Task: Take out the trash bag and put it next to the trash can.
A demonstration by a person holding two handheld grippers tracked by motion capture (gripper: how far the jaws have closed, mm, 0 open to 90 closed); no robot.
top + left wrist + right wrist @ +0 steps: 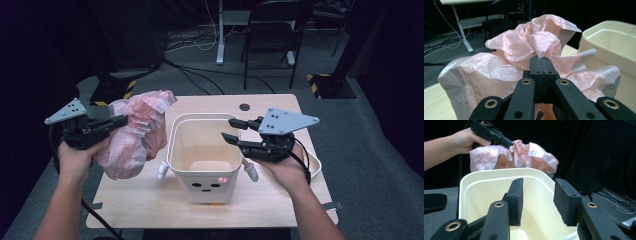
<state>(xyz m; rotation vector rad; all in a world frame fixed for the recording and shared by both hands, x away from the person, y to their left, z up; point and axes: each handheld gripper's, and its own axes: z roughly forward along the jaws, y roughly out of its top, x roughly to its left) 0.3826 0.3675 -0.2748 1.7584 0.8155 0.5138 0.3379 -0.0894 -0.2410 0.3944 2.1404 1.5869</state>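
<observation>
Two hand-held grippers are at work over the worktop (150, 200). At the left, the left hand-held gripper (119, 121) has its jaws pinched tight on a crumpled pink plastic bag (135, 132), which hangs bunched up in the air just beside the left wall of the bin, above the worktop's left edge. Seen from the left gripper view, the bag (524, 50) is thin, translucent and heavily wrinkled, pale pink with greyish-white edges, billowing loosely around the closed pads. In the middle stands a cream plastic waste bin (202, 150) with a little face on its front and small arm-like handles; its inside looks bare, so the bag is not yet in it. At the right, the right hand-held gripper (231, 130) hovers over the bin's right rim with its jaws apart and nothing between them. By my reckoning the bag has been picked up, and opening it and fitting it into the bin is all still to do.
</observation>
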